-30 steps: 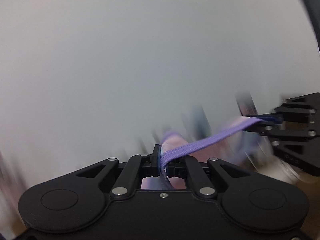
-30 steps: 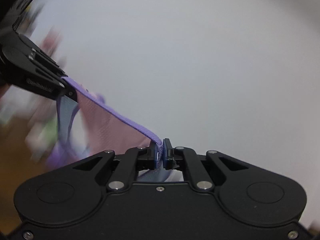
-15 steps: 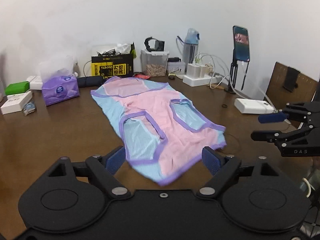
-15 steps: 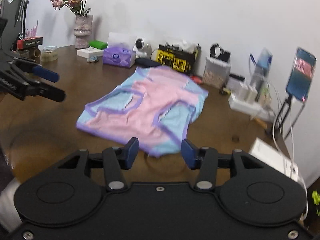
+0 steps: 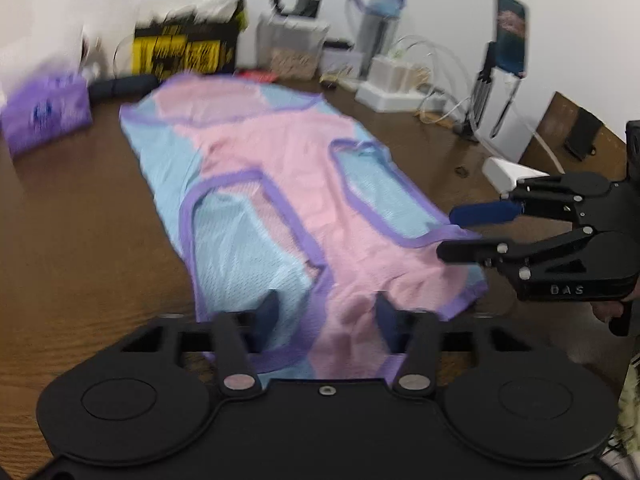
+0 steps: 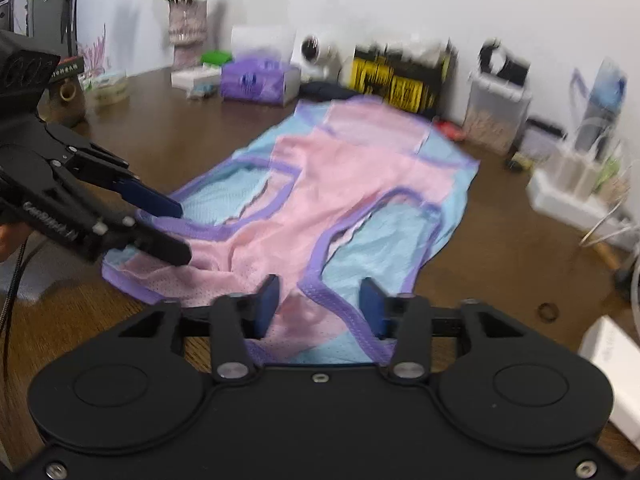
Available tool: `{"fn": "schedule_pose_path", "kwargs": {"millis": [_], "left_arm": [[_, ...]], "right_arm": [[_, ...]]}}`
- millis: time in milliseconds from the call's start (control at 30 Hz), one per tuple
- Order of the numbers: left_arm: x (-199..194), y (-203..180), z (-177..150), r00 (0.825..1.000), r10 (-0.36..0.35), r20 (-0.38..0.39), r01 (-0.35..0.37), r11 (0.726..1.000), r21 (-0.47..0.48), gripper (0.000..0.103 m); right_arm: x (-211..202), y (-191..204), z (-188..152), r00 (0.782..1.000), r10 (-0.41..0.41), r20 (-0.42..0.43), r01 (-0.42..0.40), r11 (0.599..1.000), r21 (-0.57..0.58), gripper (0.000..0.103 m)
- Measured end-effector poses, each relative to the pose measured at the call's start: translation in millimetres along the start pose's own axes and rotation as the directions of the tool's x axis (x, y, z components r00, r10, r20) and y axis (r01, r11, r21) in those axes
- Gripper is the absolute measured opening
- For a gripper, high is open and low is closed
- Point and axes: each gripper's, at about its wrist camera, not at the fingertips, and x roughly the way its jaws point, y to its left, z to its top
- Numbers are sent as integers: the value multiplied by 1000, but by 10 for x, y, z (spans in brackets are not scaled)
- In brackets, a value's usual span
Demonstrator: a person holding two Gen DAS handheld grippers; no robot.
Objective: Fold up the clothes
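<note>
Since a second ago, when both grippers were pinching the purple trim with the garment hanging taut between them in the air, the pink, light-blue and purple mesh garment (image 5: 280,184) has come down and is now lying spread flat along the middle of the dark brown wooden tabletop (image 5: 80,248), running from the near edge toward the clutter at the wall. Half a second ago both pairs of jaws were standing wider and higher above the cloth; both have since dropped close over its near hem.

The left gripper (image 5: 326,316) is hovering over the near end of the garment, its jaws closing but with the blue pads apart, the purple-edged hem lying between them and no pad pressing on it. The right gripper (image 6: 318,306) is doing the same at the other near corner, jaws closing, pads apart, cloth between them but not gripped.

Along the far edge of the tabletop a yellow and black cardboard box (image 5: 186,52) is standing just behind the garment's far end, a purple tissue pack (image 5: 46,116) is sitting to its left, and a white power strip (image 5: 394,98) is lying toward the right, with a smartphone on a black stand (image 5: 510,36) beyond it. A vase of pink flowers (image 6: 186,28) is standing at the far left corner.
</note>
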Motion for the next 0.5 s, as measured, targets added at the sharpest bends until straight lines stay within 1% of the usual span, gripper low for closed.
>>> {"fn": "schedule_pose_path", "kwargs": {"millis": [33,100,200,333,500], "left_arm": [[4,-1,-44,1000,3,2,-3,1000,3,11],[-41,-10,-126,1000,0,5,0,1000,5,10],[-157,-50,-303,1000,2,12,-2,1000,18,9],[-343,-141,-555,1000,2,16,-2,1000,13,9],[-533,-288,-786,999,3,32,-3,1000,12,9]], "right_arm": [[43,-16,6,1000,5,-18,-5,1000,18,10],[51,-8,-42,999,14,-35,-13,999,42,10],[-74,125,-224,999,12,-38,-10,999,50,10],[-329,310,-433,1000,14,-20,-12,997,76,10],[-688,556,-673,999,15,35,-20,989,148,10]]}}
